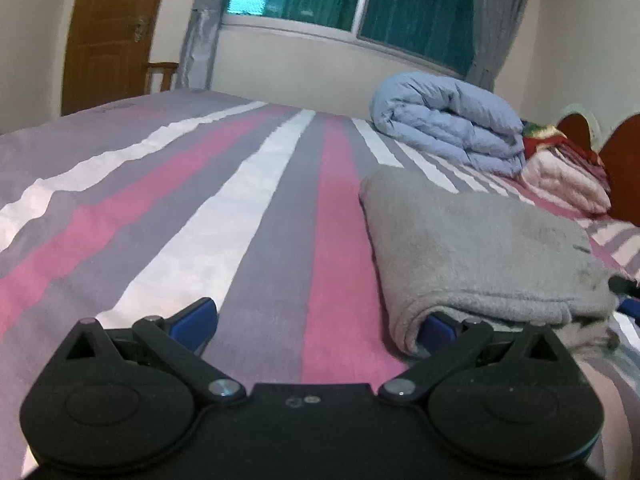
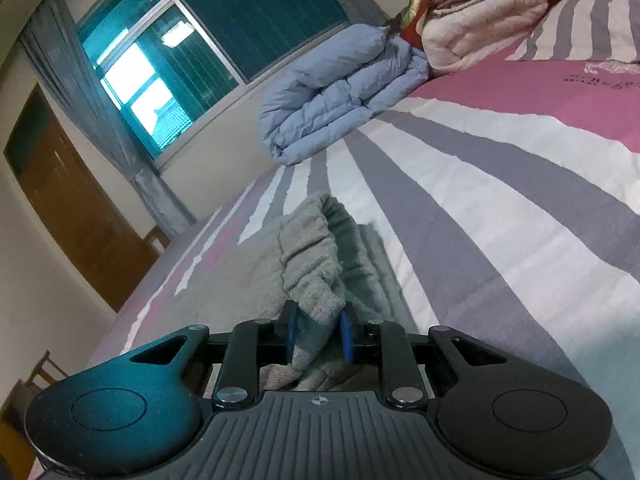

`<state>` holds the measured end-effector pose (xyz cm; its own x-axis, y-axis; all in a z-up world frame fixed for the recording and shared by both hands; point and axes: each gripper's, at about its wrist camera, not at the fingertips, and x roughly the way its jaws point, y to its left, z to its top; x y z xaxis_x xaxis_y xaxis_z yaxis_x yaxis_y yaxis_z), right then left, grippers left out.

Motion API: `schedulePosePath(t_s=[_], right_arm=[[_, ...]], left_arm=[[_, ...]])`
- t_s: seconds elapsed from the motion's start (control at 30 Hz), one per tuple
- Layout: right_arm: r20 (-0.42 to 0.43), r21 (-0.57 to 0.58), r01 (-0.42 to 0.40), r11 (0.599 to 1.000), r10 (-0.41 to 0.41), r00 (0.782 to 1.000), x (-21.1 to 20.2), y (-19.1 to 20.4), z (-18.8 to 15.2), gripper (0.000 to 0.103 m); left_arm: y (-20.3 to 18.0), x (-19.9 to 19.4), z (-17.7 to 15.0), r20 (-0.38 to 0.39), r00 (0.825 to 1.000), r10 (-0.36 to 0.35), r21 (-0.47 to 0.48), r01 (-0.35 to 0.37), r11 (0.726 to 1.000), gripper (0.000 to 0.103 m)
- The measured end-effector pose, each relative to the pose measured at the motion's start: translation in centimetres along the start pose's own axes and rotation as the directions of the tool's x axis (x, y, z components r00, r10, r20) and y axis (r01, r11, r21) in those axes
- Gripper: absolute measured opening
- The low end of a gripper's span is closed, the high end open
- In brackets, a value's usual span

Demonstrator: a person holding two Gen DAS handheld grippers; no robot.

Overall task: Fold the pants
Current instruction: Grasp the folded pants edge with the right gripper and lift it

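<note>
The grey fleece pants (image 1: 480,248) lie folded in a thick stack on the striped bed, right of centre in the left wrist view. My left gripper (image 1: 316,324) is open wide and low over the bed. Its right finger (image 1: 436,328) is tucked against the near fold of the pants, and its left finger (image 1: 192,320) rests over bare sheet. In the right wrist view my right gripper (image 2: 318,334) is shut on a bunched edge of the pants (image 2: 312,256). The fabric rises in a ridge from between the blue pads.
The bed sheet (image 1: 260,200) has pink, grey and white stripes. A rolled blue duvet (image 1: 452,124) and folded pink bedding (image 1: 568,184) lie at the far side by the headboard. A window, grey curtains and a wooden door (image 1: 108,32) stand beyond the bed.
</note>
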<state>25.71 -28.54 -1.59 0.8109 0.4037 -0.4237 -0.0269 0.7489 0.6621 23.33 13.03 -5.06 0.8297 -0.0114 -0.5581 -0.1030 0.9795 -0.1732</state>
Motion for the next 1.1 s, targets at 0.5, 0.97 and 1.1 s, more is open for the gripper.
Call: schedulePosePath(t_s=[0.5, 0.97, 1.1], right_arm=[[-0.106, 0.237, -0.073, 0.969, 0.101, 0.989, 1.8, -2.1, -0.1, 0.063], [-0.097, 0.252, -0.063, 0.966, 0.09, 0.991, 1.8, -3.5, 0.5, 0.049], [-0.016, 0.179, -0.016, 0.984, 0.019, 1.0, -0.9, -2.5, 0.8, 0.064]], left_arm=[[6.5, -1.8, 1.5, 0.066, 0.997, -0.036, -0.24, 0.051, 0.969, 0.097], [6.7, -0.4, 1.7, 0.018, 1.0, 0.021, -0.254, -0.016, 0.967, 0.097], [6.5, -0.5, 1.8, 0.016, 1.0, 0.027, -0.248, -0.022, 0.969, 0.097]])
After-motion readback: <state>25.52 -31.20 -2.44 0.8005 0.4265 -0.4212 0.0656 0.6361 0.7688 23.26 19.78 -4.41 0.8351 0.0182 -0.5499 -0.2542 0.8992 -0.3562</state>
